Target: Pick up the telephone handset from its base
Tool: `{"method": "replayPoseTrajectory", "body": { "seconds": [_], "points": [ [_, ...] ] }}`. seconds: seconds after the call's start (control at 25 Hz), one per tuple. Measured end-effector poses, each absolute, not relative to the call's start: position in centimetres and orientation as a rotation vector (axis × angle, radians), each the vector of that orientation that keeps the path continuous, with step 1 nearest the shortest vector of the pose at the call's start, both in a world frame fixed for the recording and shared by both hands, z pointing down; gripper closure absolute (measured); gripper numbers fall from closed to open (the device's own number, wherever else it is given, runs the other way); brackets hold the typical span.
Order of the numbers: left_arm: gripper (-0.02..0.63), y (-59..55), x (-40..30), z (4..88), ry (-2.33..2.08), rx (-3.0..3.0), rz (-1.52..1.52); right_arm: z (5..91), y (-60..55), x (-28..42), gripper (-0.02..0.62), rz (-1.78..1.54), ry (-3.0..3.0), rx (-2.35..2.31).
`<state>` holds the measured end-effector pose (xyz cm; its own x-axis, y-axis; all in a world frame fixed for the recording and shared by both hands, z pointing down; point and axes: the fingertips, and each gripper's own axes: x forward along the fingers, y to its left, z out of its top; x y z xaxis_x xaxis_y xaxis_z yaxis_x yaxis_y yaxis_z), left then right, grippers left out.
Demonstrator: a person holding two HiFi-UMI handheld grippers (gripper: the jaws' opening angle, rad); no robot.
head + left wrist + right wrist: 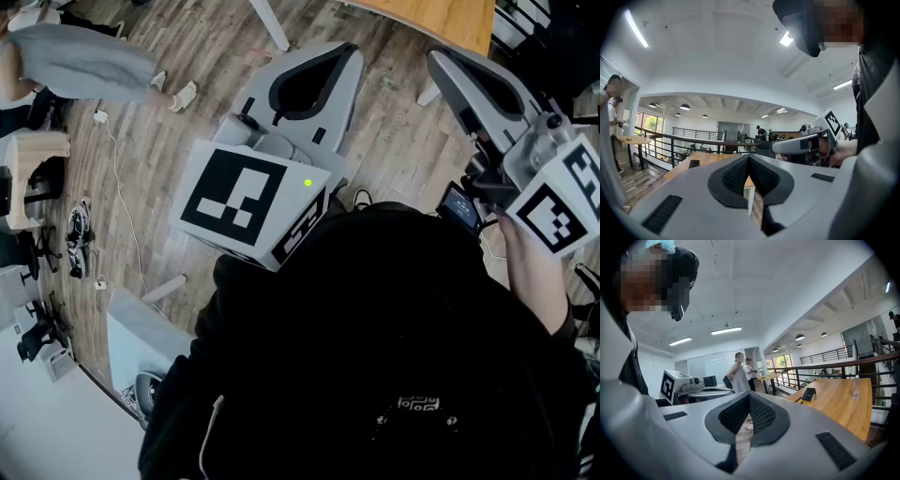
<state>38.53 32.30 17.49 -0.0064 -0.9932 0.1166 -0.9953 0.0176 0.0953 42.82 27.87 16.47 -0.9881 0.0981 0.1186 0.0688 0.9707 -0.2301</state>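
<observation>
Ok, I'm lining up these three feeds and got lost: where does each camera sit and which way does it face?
Head view: on the person's head, facing steeply down at the wood floor; shows their dark torso, left gripper and right gripper.
Left gripper view: on the left gripper, facing roughly level along its shut jaws; right gripper at right.
Right gripper view: on the right gripper, likewise; left gripper at left.
Shared: both gripper views see the wooden table.
</observation>
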Motion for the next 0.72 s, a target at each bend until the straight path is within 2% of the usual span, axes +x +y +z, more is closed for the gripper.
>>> {"method": "replayPoseTrajectory", "body": {
  "seconds": [0.2, 0.72],
  "points": [
    [0.606, 32.2, 37.9, 17.3, -2.174, 2.082, 0.063, 16.7, 28.6, 42.8, 0.578, 0.205, -2.973, -0.164],
    [0.606, 31.8, 38.2, 16.4, -2.175, 2.067, 0.044, 15.3, 26.0, 44.8, 0.578, 0.34, -3.028, -0.105]
  ]
}}
